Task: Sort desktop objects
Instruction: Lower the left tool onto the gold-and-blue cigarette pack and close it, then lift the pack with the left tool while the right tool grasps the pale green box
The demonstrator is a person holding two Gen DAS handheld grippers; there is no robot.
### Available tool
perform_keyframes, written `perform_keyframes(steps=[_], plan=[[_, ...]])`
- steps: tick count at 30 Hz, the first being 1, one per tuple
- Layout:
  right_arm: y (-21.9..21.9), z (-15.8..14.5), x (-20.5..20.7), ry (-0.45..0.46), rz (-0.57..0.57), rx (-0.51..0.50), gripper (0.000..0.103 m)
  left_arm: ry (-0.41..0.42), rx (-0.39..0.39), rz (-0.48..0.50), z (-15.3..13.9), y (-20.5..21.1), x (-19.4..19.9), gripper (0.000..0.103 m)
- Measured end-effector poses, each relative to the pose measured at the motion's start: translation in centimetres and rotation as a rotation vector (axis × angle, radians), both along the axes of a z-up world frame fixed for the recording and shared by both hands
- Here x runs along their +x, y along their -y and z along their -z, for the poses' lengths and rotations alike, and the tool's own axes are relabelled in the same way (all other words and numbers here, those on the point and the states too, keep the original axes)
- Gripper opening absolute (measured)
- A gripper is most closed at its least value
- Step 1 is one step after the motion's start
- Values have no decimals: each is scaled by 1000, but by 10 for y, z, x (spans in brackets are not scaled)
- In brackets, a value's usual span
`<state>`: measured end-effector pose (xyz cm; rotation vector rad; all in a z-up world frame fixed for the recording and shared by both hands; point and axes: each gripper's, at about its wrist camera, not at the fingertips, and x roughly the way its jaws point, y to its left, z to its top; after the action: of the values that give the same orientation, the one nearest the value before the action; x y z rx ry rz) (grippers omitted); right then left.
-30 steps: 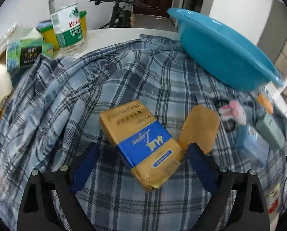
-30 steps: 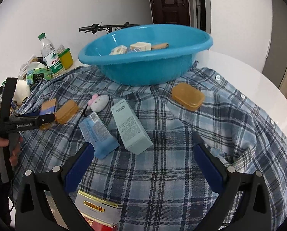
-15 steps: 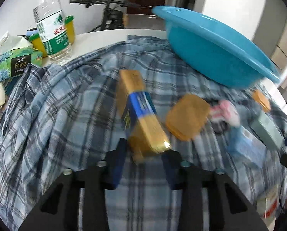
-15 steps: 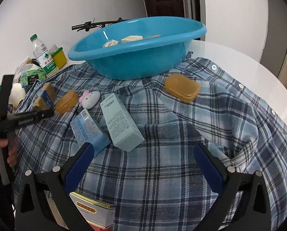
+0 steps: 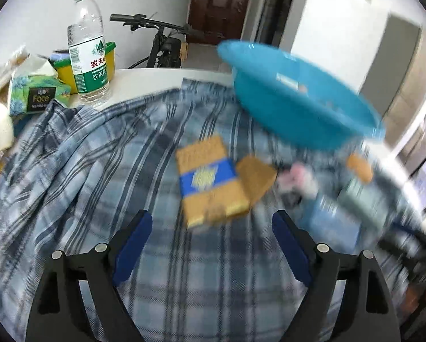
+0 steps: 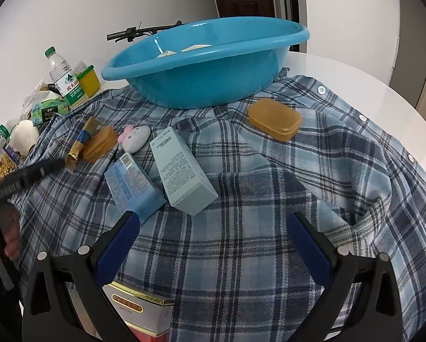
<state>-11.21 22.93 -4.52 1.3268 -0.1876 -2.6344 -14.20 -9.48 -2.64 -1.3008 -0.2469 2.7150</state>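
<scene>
Left wrist view: the left gripper (image 5: 210,229) is seen with jaws opening, nothing pressed between them; the gold-and-blue box (image 5: 211,181) is laid on the plaid shirt (image 5: 78,171) just beyond; the right gripper (image 6: 214,236) is held wide and empty over that shirt.

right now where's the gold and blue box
In the left wrist view, the flat gold and blue box lies on the plaid cloth, against the amber plastic case, ahead of the tool.
</scene>
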Motion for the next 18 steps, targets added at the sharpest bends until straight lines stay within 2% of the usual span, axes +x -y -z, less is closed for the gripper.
perform_keyframes(steps=[4,9,10,11,12,14,18], plan=[[-5,1,0,6,11,-14,103,21,101,-66,3,13,-27,88],[-9,1,1,8,19,-26,103,126,211,-120,26,30,-52,88],[-10,2,0,11,20,-29,103,109,210,-123,25,29,-50,88],[-10,4,-1,17,23,-33,103,92,202,-123,23,29,-48,82],[-11,5,-1,22,25,-37,103,80,185,-115,21,27,-47,69],[-12,8,-2,33,28,-46,103,82,154,-84,18,23,-48,57],[-12,8,-2,37,28,-45,103,58,98,-29,10,9,-32,56]])
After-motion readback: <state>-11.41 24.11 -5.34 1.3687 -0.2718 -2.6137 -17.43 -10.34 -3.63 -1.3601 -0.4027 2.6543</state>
